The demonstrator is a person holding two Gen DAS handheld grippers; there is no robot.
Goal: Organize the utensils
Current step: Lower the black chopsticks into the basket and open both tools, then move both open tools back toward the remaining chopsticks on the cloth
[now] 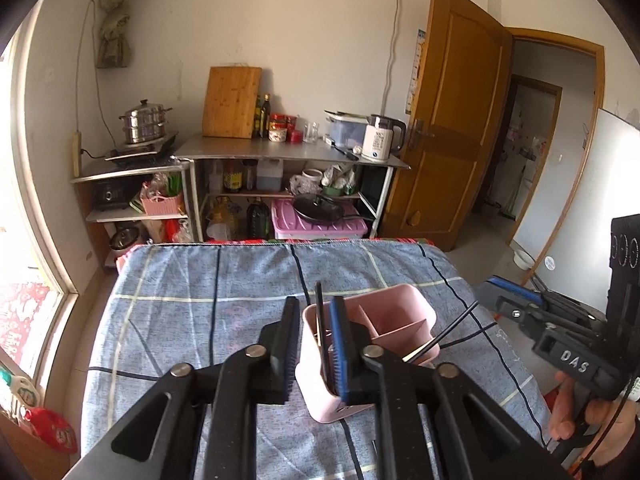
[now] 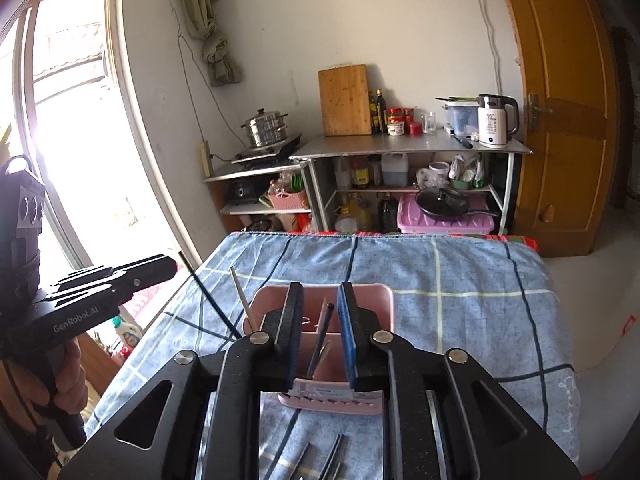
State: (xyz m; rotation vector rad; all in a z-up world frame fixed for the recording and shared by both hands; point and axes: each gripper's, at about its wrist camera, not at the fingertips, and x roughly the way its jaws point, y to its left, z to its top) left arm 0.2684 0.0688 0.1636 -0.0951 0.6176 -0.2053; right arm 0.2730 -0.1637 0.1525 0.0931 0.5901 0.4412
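A pink divided utensil holder (image 1: 384, 300) (image 2: 372, 294) stands on the blue checked tablecloth (image 1: 200, 280). My left gripper (image 1: 316, 302) hangs over its left end, open, with a black chopstick (image 1: 319, 312) upright between the fingers and no pad pressing on it. My right gripper (image 2: 321, 287) is open above the holder's middle. A black chopstick (image 2: 323, 330) leans loose between its jaws, down into a compartment. Other chopsticks (image 1: 444, 332) (image 2: 208, 296) lean out of the holder's ends. Each gripper also appears in the other view: the right gripper (image 1: 494, 284) and the left gripper (image 2: 168, 266).
Several metal utensils (image 2: 320, 456) lie on the cloth just in front of the holder. Behind the table stand steel shelves (image 1: 288, 152) with a kettle, pots and bottles. A window (image 2: 68, 120) is at the left, a wooden door (image 1: 452, 112) at the right.
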